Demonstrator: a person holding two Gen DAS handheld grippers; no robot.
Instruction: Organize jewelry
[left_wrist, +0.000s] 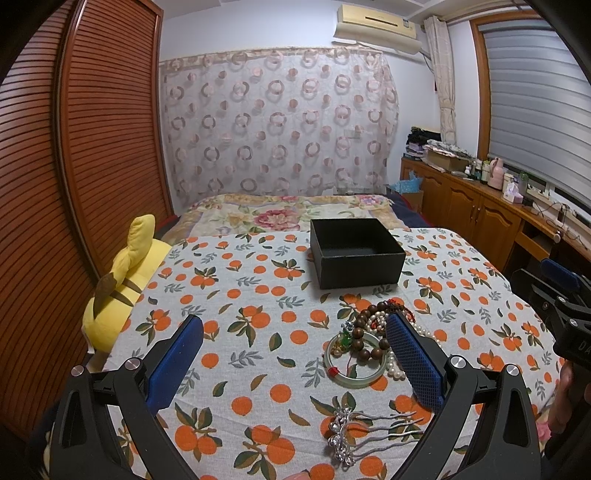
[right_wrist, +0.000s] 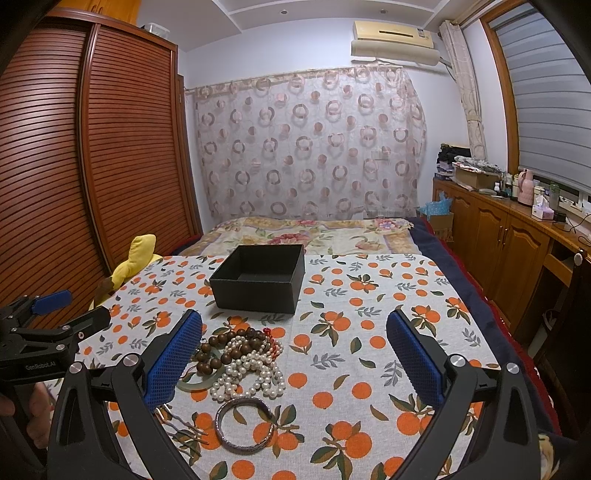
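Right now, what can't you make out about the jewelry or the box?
- Pearls: left wrist view, mostly hidden behind the left gripper's finger.
- Jade bangle: right wrist view, partly under the wooden beads and behind the right gripper.
- Hair comb: right wrist view, only prongs show.
- Box floor: near wall hides the front part.

The right gripper (right_wrist: 294, 354) hung over the bed (right_wrist: 369, 295), jaws wide apart. A black box (right_wrist: 258, 291) sat at 12 o'clock. Beads (right_wrist: 221, 350), pearls (right_wrist: 255, 373) and a bangle (right_wrist: 244, 424) lay heaped at 7 o'clock.
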